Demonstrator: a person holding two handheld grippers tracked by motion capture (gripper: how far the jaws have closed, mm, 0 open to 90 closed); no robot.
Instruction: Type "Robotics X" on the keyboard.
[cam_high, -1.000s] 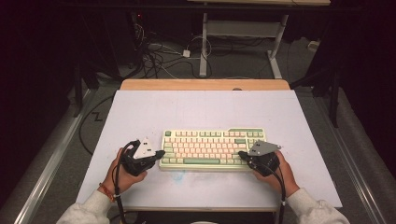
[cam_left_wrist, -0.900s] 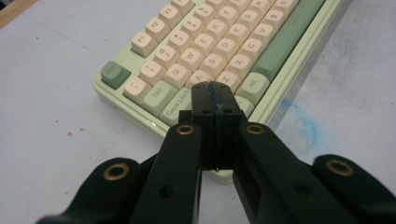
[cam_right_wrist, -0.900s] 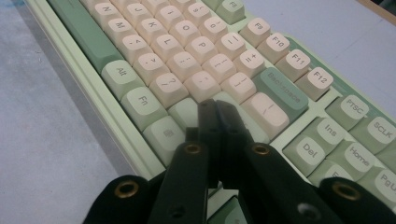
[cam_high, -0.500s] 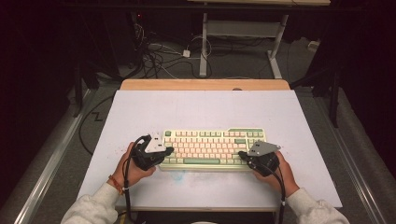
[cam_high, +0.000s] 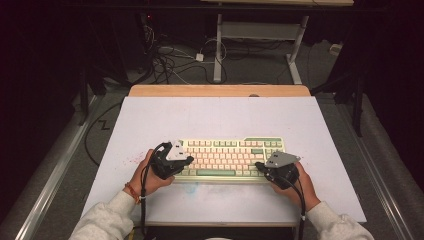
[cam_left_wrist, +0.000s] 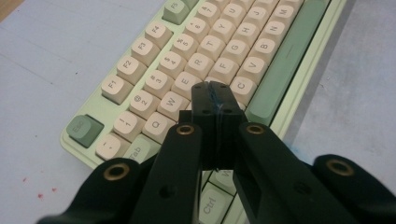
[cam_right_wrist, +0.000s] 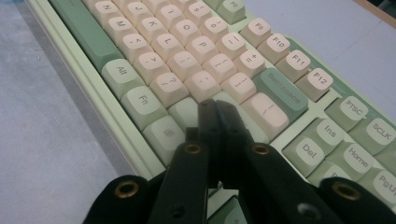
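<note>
A green and cream keyboard (cam_high: 227, 159) is seen lying flat on the pale blue sheet (cam_high: 220, 117) that covers the desk (cam_high: 220, 90), toward the 6 o'clock edge of the sheet in the high view, its long side running from 9 to 3 o'clock. The left gripper (cam_high: 186, 161) is held at the keyboard's 9 o'clock end, and its fingers (cam_left_wrist: 205, 100) are pressed together with nothing between them; in the left gripper view their tips are placed over the keys around D and X, just short of the green space bar (cam_left_wrist: 285, 60). The right gripper (cam_high: 260, 165) is held at the 3 o'clock end, its fingers (cam_right_wrist: 208, 116) likewise closed on nothing, and in the right gripper view the tips are found over the keys just below Backspace (cam_right_wrist: 282, 93). Whether any key is touched cannot be told.
</note>
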